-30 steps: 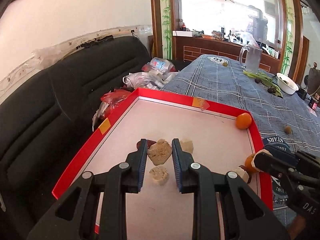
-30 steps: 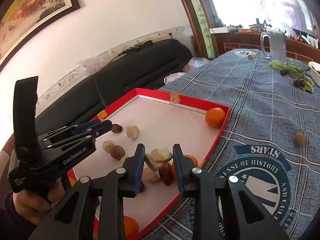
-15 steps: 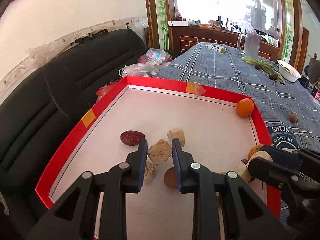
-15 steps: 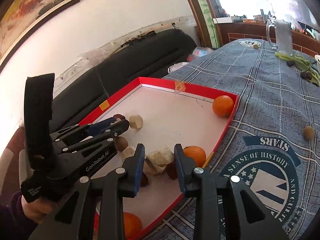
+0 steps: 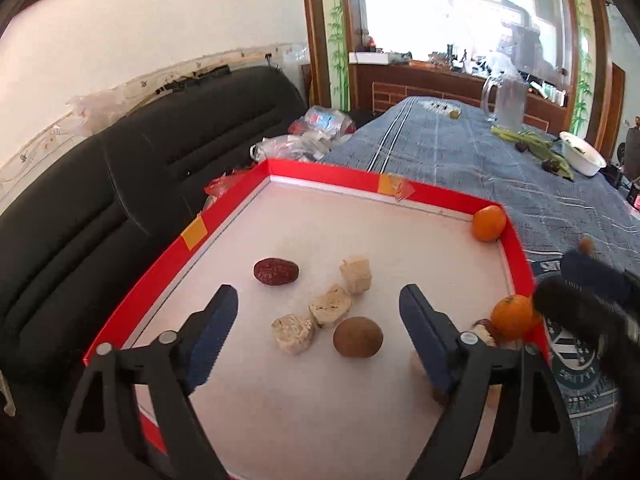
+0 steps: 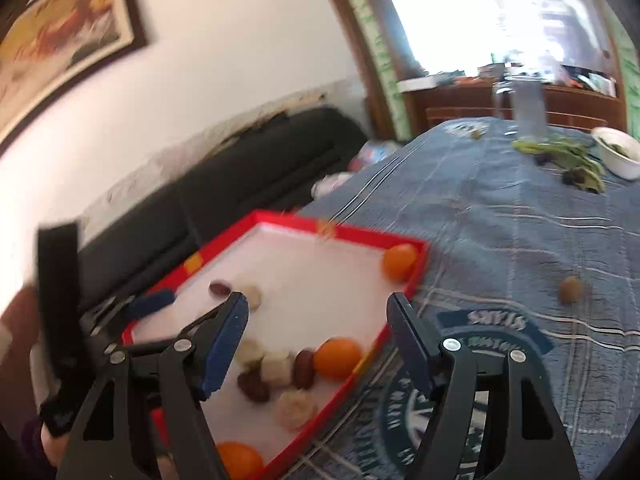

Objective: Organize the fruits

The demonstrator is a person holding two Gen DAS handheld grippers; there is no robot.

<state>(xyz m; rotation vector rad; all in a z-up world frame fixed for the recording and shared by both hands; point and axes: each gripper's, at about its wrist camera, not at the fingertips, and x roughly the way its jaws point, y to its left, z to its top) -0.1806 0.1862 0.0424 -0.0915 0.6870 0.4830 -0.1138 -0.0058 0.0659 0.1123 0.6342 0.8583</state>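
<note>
Over red tray (image 5: 192, 236): left gripper (image 5: 318, 312) jaws just opened, spread wide, nothing pinched; pale chunk (image 5: 330, 306) released, now on tray floor beside brown fruit (image 5: 357, 337). Right gripper (image 6: 316, 330) jaws likewise just opened, empty, above orange (image 6: 337, 358) cluster. Both drops apparently complete; stray fruit (image 6: 569, 289) remains on tablecloth (image 6: 520, 240).

Wide left tool (image 5: 316, 320) over red tray (image 5: 440, 196)

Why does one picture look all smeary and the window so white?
Right wrist view: motion blur smears the red tray and oranges; the window is washed out white. Left wrist view: sharp, though the fisheye bends the walls.
</note>
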